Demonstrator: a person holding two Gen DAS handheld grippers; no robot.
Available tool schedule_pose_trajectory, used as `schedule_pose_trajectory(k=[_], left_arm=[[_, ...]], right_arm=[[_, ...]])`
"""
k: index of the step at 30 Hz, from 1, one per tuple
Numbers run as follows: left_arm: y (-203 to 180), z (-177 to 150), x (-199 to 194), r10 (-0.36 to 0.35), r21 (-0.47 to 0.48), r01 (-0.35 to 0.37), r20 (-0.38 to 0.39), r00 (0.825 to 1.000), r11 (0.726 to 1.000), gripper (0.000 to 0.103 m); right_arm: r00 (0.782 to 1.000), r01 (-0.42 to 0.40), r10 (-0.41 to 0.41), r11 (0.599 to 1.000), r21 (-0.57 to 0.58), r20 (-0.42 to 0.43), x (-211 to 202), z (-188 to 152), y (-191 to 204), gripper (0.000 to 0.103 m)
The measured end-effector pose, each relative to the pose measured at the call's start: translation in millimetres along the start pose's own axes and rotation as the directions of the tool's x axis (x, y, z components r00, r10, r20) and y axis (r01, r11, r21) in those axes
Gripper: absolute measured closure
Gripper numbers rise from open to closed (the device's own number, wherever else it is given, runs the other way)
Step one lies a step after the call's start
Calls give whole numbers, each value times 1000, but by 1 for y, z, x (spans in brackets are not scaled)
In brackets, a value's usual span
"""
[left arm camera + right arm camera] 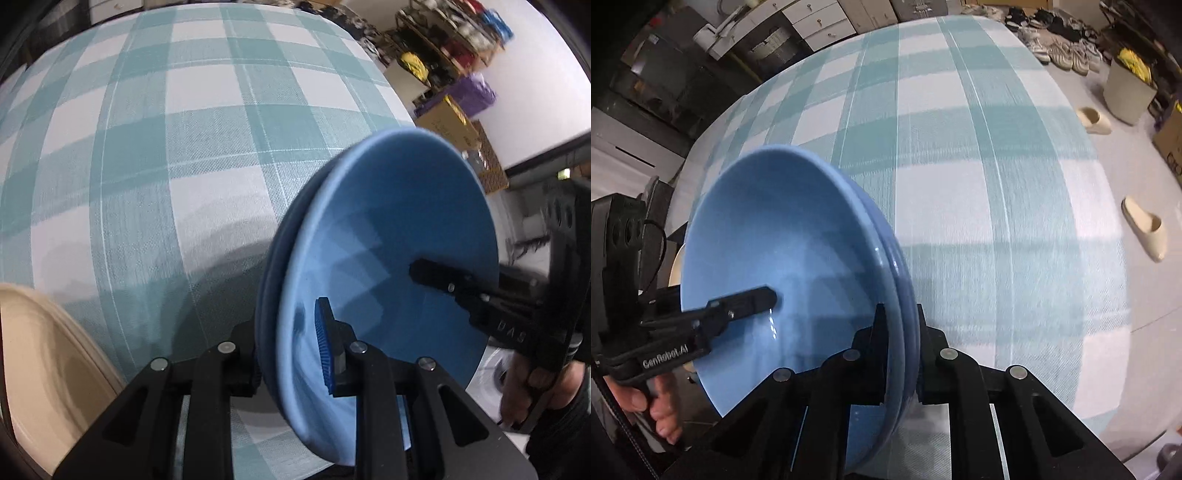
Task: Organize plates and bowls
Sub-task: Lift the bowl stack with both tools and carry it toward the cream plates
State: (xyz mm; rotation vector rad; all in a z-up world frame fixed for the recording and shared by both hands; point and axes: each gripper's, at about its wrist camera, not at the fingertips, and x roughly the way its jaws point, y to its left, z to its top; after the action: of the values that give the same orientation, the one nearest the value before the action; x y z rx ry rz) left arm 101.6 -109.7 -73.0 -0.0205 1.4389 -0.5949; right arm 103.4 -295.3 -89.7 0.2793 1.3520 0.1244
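Note:
Two nested blue bowls (388,221) (768,229), a lighter one inside a darker one (269,266), hang tilted on edge above the teal checked tablecloth (184,147) (960,184). My left gripper (286,350) is shut on their rim, one blue-padded finger inside, the other behind. From the opposite side my right gripper (901,328) clamps the same stacked rim. Each view shows the other gripper (443,280) (753,299) with a black finger lying inside the bowl and a hand (661,413) on its handle.
A cream plate (37,350) lies on the table at the lower left. Beyond the table's right edge the floor holds pale slippers (1148,229), a white bin (1126,92), cardboard boxes (447,125) and shelves. Cabinets stand behind the far edge.

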Motion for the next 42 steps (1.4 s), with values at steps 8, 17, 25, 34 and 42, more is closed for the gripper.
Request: schedule_pose_trajectory(k=[8, 17, 25, 34, 42], left_arm=[[4, 23, -4, 57, 0, -57, -57, 997, 998, 81], [16, 31, -35, 73, -24, -74, -36, 997, 997, 81], [47, 11, -75, 92, -87, -91, 14, 996, 992, 81], [117, -27, -125, 158, -232, -141, 53, 986, 962, 81], [168, -73, -148, 204, -344, -167, 74, 976, 924, 80]], right_arm=[[997, 60, -63, 996, -58, -43, -5, 28, 13, 92], [997, 60, -63, 996, -64, -40, -26, 54, 41, 92], [998, 34, -41, 993, -116, -56, -35, 71, 96, 92], [993, -33, 7, 976, -217, -121, -17, 74, 190, 92], [980, -105, 51, 953, -282, -193, 10, 50, 258, 92]])
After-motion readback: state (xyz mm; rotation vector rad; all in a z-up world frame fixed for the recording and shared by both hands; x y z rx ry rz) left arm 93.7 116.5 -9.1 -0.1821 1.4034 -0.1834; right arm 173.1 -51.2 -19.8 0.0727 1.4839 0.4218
